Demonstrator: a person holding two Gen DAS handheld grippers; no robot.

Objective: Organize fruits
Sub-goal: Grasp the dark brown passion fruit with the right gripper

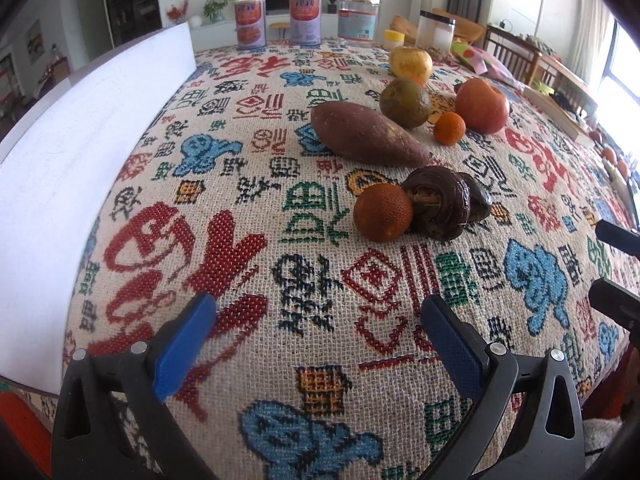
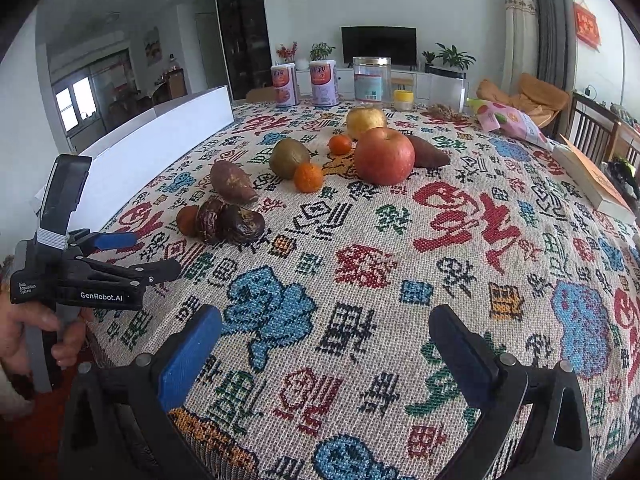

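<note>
On the patterned cloth (image 1: pixel 280 184) in the left wrist view, the left gripper (image 1: pixel 318 320) hovers low with its blue fingers (image 1: pixel 182 344) spread wide and nothing between them. Ahead lies a small orange (image 1: pixel 383 213) touching two dark brown fruits (image 1: pixel 444 202). Beyond them a sweet potato (image 1: pixel 366 134) lies slantwise, with a green fruit (image 1: pixel 405 102) just behind its far end. A tiny orange (image 1: pixel 449 128) sits between the green fruit and a red apple (image 1: pixel 482 106). A yellow apple (image 1: pixel 411 64) stands farther back. A white box (image 1: pixel 80 160) runs along the left edge, and cans (image 1: pixel 250 22) and jars (image 1: pixel 358 18) line the far edge.

From the right wrist view, the right gripper (image 2: pixel 324 344) also hangs above the cloth (image 2: pixel 400 240), its fingers (image 2: pixel 188 352) wide apart and holding nothing. The left gripper (image 2: pixel 116 256) shows at the left, gripped by a hand (image 2: pixel 36 332), near the small orange (image 2: pixel 187 220) and dark fruits (image 2: pixel 232 222). The sweet potato (image 2: pixel 232 182) lies just behind these. The green fruit (image 2: pixel 289 158) touches the tiny orange (image 2: pixel 308 177), and the red apple (image 2: pixel 384 156) stands to their right, with a second sweet potato (image 2: pixel 430 154) behind it. Another tiny orange (image 2: pixel 340 145) and the yellow apple (image 2: pixel 366 121) sit farther back. A book (image 2: pixel 592 176) lies at the right edge.
</note>
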